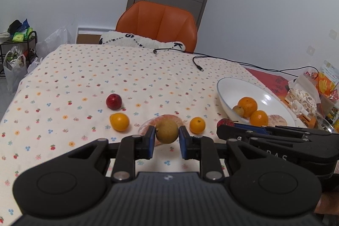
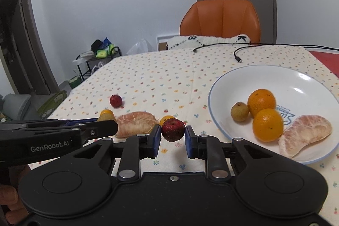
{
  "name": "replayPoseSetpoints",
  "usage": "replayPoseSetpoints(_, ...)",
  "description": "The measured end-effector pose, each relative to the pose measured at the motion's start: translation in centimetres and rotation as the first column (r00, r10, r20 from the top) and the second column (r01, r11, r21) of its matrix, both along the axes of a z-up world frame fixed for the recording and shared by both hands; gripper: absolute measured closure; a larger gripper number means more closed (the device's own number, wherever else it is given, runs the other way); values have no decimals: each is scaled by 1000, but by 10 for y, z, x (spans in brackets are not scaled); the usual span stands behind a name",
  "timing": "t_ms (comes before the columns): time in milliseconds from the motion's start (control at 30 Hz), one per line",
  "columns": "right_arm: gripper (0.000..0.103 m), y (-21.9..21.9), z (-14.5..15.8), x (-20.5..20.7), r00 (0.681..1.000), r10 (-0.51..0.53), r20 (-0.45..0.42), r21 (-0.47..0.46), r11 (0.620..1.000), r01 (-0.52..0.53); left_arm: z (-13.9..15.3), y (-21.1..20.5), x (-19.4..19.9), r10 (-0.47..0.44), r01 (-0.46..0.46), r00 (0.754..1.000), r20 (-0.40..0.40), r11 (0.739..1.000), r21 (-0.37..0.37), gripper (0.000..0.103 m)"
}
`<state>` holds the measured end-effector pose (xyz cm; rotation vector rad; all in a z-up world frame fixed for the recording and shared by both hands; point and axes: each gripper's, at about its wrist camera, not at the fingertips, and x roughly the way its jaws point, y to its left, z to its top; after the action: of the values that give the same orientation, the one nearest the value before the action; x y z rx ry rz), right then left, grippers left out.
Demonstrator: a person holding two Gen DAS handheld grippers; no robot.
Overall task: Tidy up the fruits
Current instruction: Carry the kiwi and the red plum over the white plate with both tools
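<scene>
Since the white bowl (image 2: 220, 86) fills the right of the right-wrist frame, the right gripper (image 2: 172, 137), jaws clamped on a red fruit (image 2: 172, 129), is nearer it. Left gripper (image 1: 166, 141) pinches a brown-green fruit (image 1: 167, 130) at lower centre; bowl sits far right.

A matt floral cloth tablecloth (image 2: 169, 77) lies under a glossy white glazed bowl (image 2: 307, 86), near a smooth orange leather-look chair (image 2: 220, 18).

The pomelo segment (image 1: 167, 120) sits mostly hidden behind the held brownish fruit (image 1: 167, 131), apparently.
</scene>
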<state>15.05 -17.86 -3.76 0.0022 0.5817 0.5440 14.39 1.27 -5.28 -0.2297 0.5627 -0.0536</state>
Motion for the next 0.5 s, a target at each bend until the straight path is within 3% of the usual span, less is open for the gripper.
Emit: replayPoseSetpoints(500,80,-38,12,-6,998,-59,32,38,998,57,15,-29,2,-51,50,998,41,999,18,81)
